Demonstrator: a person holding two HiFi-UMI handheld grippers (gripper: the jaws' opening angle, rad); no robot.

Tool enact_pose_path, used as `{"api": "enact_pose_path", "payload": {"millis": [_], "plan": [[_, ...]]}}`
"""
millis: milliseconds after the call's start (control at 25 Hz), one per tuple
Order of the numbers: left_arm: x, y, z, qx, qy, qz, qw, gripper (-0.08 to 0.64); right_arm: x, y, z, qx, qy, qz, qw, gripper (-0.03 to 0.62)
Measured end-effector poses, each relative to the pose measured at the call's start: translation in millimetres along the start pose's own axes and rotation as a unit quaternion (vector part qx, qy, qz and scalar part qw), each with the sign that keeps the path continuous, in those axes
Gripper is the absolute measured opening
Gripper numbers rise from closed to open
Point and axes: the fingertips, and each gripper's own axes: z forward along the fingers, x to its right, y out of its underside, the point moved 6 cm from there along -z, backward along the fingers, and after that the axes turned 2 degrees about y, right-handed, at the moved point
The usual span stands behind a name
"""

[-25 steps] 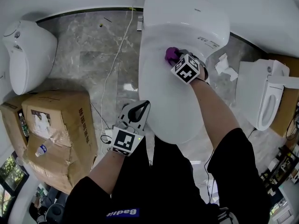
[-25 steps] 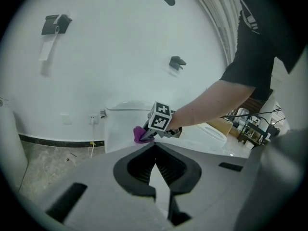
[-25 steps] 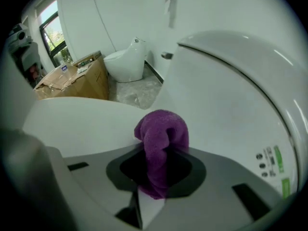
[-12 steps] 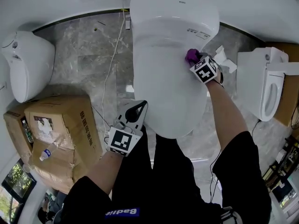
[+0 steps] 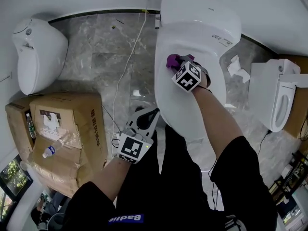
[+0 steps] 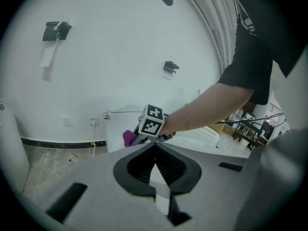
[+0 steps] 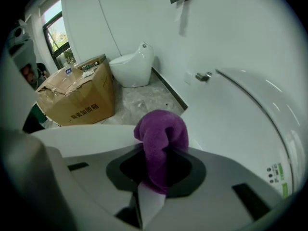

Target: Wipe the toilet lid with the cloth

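Observation:
The white toilet lid [image 5: 192, 76] is down, filling the upper middle of the head view. My right gripper [image 5: 179, 61] is shut on a purple cloth [image 5: 173, 60] and presses it onto the lid's left half, near the back. In the right gripper view the cloth [image 7: 161, 138] bulges out between the jaws over the lid [image 7: 250, 124]. My left gripper [image 5: 146, 119] hangs beside the toilet's left front, above the floor, shut with nothing in it. In the left gripper view its jaws meet at a point, and the cloth [image 6: 129, 138] shows far ahead.
A cardboard box [image 5: 57, 134] with a water bottle [image 5: 50, 150] on it stands at the left. Another white toilet [image 5: 36, 54] is at the far left, and a third fixture [image 5: 276, 97] at the right. A white cable [image 5: 126, 66] runs across the marble floor.
My right gripper has swept the cloth across the lid, from its right edge half a second ago back to its left half. The left gripper has stayed beside the toilet.

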Motion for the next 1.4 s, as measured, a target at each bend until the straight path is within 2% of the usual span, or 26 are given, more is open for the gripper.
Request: {"api": "enact_pose_path", "payload": {"millis": [200, 360, 560, 880, 1040, 1200, 1400], "plan": [[-9, 6, -23, 0.004, 0.005, 0.006, 1.0, 0.015, -36, -31, 5, 0.007, -0.014, -0.025, 1.0, 0.078], [-8, 10, -30, 0.0, 0.017, 0.015, 0.9998, 0.015, -46, -22, -9, 0.004, -0.008, -0.021, 1.0, 0.078], [8, 2, -21, 0.0, 0.02, 0.032, 0.9993, 0.015, -18, 39, -40, -0.022, 0.022, 0.016, 0.999, 0.078], [58, -13, 15, 0.007, -0.004, 0.015, 0.9999, 0.015, 31, 169, -101, -0.056, 0.059, 0.089, 0.993, 0.078], [88, -23, 33, 0.016, -0.007, 0.009, 0.9998, 0.015, 35, 206, -121, -0.055, 0.064, 0.113, 0.99, 0.078], [104, -25, 32, 0.028, -0.008, -0.002, 0.9996, 0.015, 24, 200, -125, -0.048, 0.069, 0.109, 0.991, 0.078], [104, -10, 12, 0.028, -0.012, -0.015, 0.9994, 0.015, -8, 137, -104, -0.021, 0.042, 0.057, 0.997, 0.078]]}}
